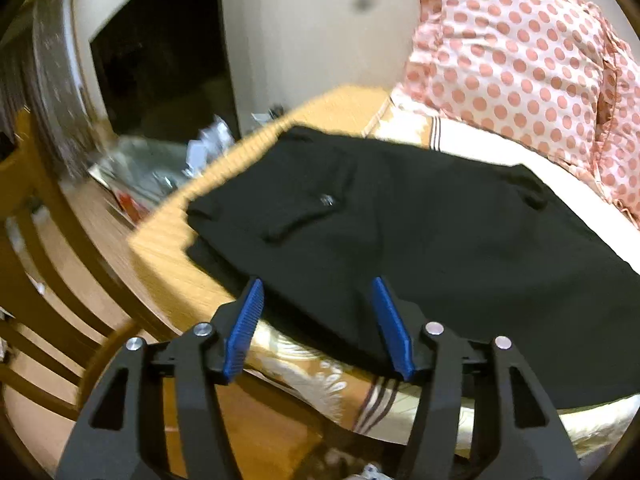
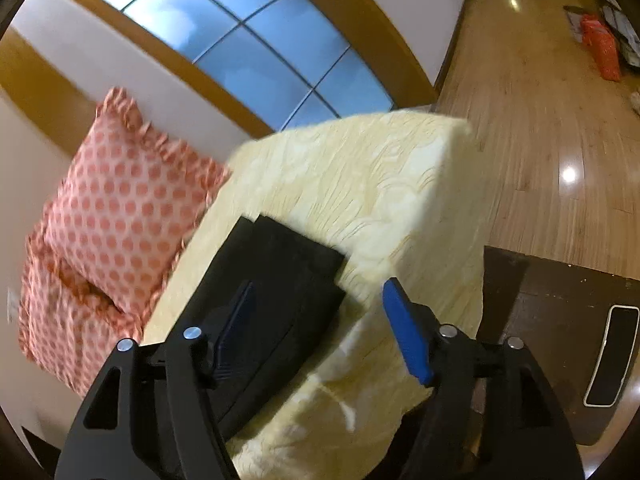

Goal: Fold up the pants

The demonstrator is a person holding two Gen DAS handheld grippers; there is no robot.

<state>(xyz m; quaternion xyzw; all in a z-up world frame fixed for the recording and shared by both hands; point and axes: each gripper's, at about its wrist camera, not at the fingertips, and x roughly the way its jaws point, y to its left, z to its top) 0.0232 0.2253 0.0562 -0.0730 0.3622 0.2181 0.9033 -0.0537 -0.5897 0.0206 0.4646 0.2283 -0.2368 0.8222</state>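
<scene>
Black pants (image 1: 420,240) lie folded flat on a bed with a yellow patterned cover (image 1: 312,364); a pocket slit and small button show on top. My left gripper (image 1: 318,292) is open and empty, its blue fingertips over the pants' near edge. In the right wrist view the folded pants (image 2: 280,280) lie on the pale yellow cover (image 2: 380,184). My right gripper (image 2: 318,296) is open and empty, held above the pants' right edge.
A pink polka-dot pillow (image 1: 528,56) lies at the bed's head, and shows in the right wrist view (image 2: 120,208) too. A wooden chair (image 1: 52,300) stands left of the bed. Wooden floor (image 2: 540,120) and a dark mat (image 2: 552,320) lie to the right.
</scene>
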